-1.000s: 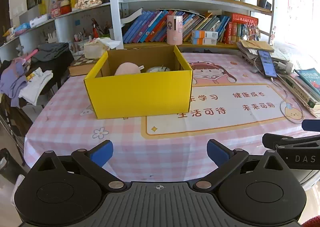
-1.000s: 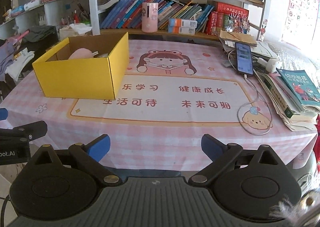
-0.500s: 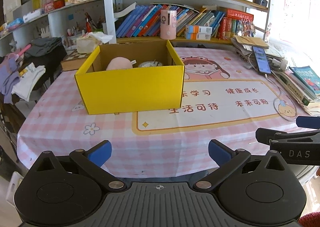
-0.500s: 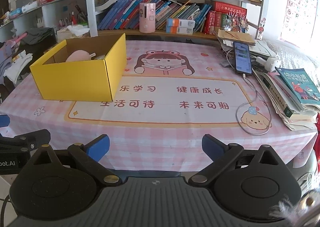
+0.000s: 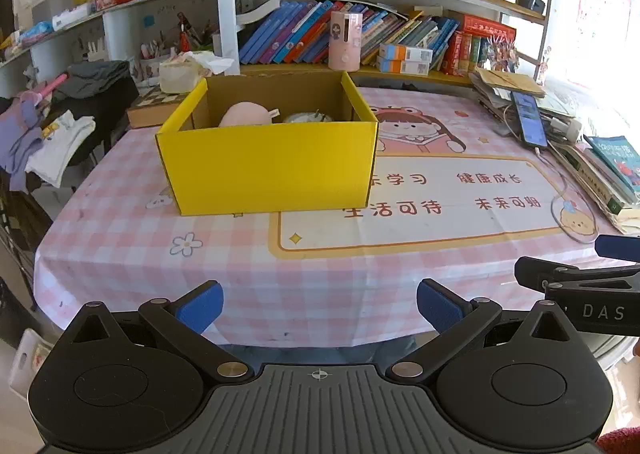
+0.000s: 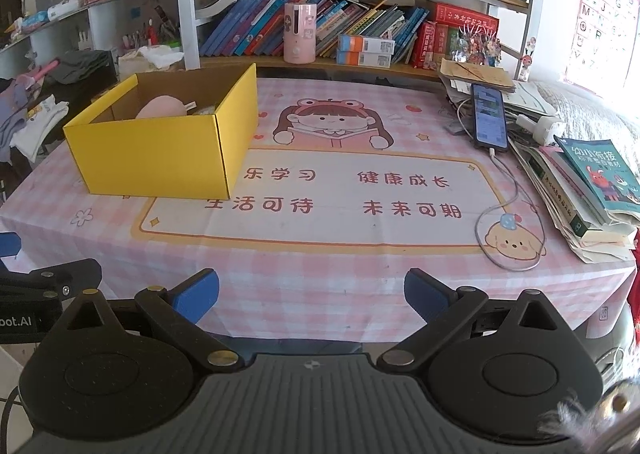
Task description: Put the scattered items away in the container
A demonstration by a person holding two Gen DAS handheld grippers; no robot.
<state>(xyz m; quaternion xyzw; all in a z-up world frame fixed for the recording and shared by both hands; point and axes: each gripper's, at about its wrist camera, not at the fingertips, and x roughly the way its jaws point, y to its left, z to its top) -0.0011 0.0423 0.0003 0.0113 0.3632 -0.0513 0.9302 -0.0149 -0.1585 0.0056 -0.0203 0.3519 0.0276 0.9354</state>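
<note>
A yellow cardboard box stands on the pink checked tablecloth, left of middle; it also shows in the right wrist view. Inside it lie a pink rounded item and a whitish item. My left gripper is open and empty, held off the table's near edge. My right gripper is open and empty, also off the near edge, to the right of the left one.
A phone on a white cable lies at the right, beside stacked books and papers. A pink dispenser and bookshelves stand behind the table. Clothes hang at the left.
Both grippers have drawn back from the table, so its near edge and hanging cloth now show. Both stay open and empty. The box has not moved.
</note>
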